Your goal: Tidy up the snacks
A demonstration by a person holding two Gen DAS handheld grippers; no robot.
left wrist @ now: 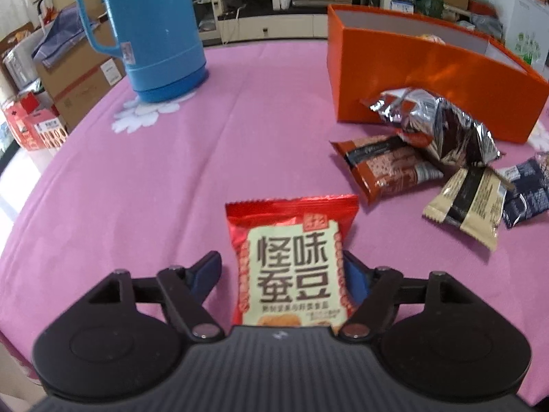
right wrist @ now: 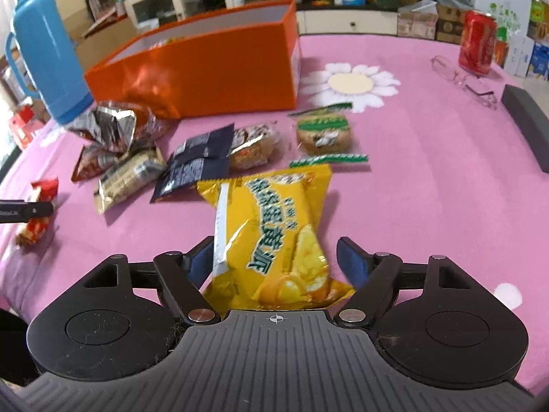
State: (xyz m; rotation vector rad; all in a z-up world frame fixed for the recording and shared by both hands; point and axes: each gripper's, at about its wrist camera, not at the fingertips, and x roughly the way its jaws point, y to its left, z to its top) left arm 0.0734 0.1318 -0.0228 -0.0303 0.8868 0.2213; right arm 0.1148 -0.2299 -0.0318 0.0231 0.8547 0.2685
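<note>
Above pink table (left wrist: 144,178): both grippers angled down; left gripper (left wrist: 281,267) apart around red packet (left wrist: 291,261); right gripper (right wrist: 274,257) apart around yellow packet (right wrist: 274,233).

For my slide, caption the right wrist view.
Open tongs straddle a yellow snack packet before the orange box.

Two hand-held grippers, the left gripper (left wrist: 281,267) and the right gripper (right wrist: 274,257), one at the bottom of each view; one red snack packet (left wrist: 291,264) at lower centre of the left view; one yellow snack packet (right wrist: 274,233) at centre of the right view; one orange box (right wrist: 206,65) at upper centre; one blue thermos (right wrist: 44,51) at upper left; one red can (right wrist: 478,43) and one pair of glasses (right wrist: 466,80) at upper right; at least six further snack packets loose on the pink tabletop (right wrist: 429,189) at centre left, among them one green-edged packet (right wrist: 324,134).
</note>
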